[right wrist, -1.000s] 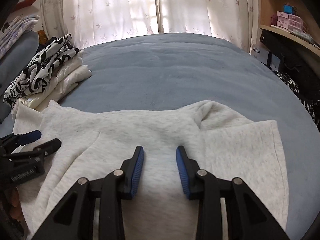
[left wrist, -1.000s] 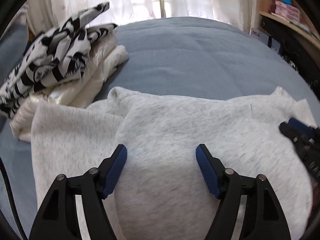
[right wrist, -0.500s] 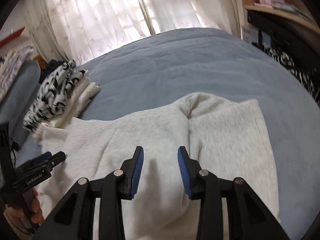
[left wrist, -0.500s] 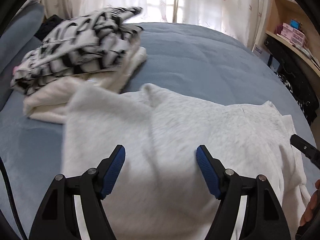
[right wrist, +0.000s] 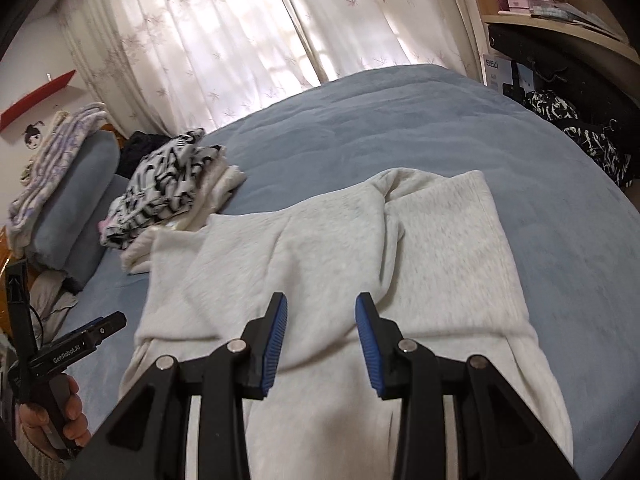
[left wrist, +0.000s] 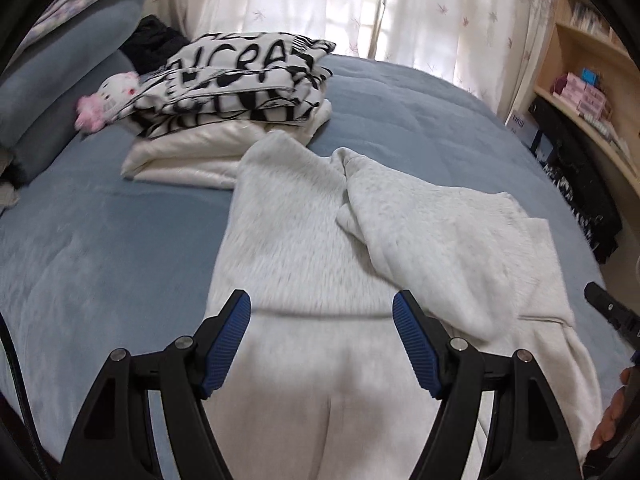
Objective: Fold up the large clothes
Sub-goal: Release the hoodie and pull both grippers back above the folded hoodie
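On the bed: a light grey sweatshirt [left wrist: 304, 248] lies spread on the blue bedspread [left wrist: 100, 248], both sleeves folded in across its body.
Landmark: the stack of folded clothes [left wrist: 236, 120], a black-and-white printed piece on top of cream ones, sits toward the pillows [left wrist: 52, 92].
Sweatshirt's place: its far shoulder corner touches the near edge of that stack; the hem end lies toward the person, well apart from it.
Left gripper [left wrist: 322, 340]: jaws spread wide, nothing between the pads, hanging above the lower part of the sweatshirt.
Right gripper [right wrist: 320, 344]: jaws partly apart and empty, above the folded sleeve on the side away from the stack.
What has changed: a second ago both grippers were low over the fabric; now they have lifted and pulled back toward the hem, so the whole garment and the stack show in both wrist views.
Meaning for the task: the sleeve folds look done; probably next is taking the hem and folding the body toward the stack.
Risk: the thick fleece may slide and undo the sleeve folds.
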Demonstrator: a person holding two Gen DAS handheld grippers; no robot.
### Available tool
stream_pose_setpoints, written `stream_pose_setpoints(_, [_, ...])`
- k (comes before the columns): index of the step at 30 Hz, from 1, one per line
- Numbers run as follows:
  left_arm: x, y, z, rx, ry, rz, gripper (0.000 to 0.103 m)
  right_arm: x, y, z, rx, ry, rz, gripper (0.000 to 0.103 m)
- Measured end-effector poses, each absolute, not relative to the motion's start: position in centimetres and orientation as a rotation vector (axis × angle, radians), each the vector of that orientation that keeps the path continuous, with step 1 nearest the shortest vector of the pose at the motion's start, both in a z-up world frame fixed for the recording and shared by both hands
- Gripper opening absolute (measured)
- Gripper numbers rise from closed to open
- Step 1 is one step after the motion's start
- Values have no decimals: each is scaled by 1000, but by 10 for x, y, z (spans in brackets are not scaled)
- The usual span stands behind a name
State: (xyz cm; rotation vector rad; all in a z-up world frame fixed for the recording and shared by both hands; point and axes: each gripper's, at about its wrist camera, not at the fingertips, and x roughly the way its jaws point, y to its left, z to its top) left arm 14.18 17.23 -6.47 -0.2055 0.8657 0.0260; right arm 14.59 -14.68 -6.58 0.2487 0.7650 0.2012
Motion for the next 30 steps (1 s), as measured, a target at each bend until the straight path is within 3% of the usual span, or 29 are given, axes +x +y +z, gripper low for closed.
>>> stream_pose_setpoints(13, [25,194,-52,-143,790,84,73,53,-161,-47,244,684,242,41])
stream_pose_setpoints(19, [-5,224,-68,-252,841,77,80,25,-172,-49,223,688,249,47])
stream_pose_setpoints(23, [-21,239,-83,-315,893,80,80,11,-181,-56,192,722,262,61])
stream_pose_setpoints(30, [-41,248,-114,-371,962,19,80,-9,-211,-71,179,802,260,61])
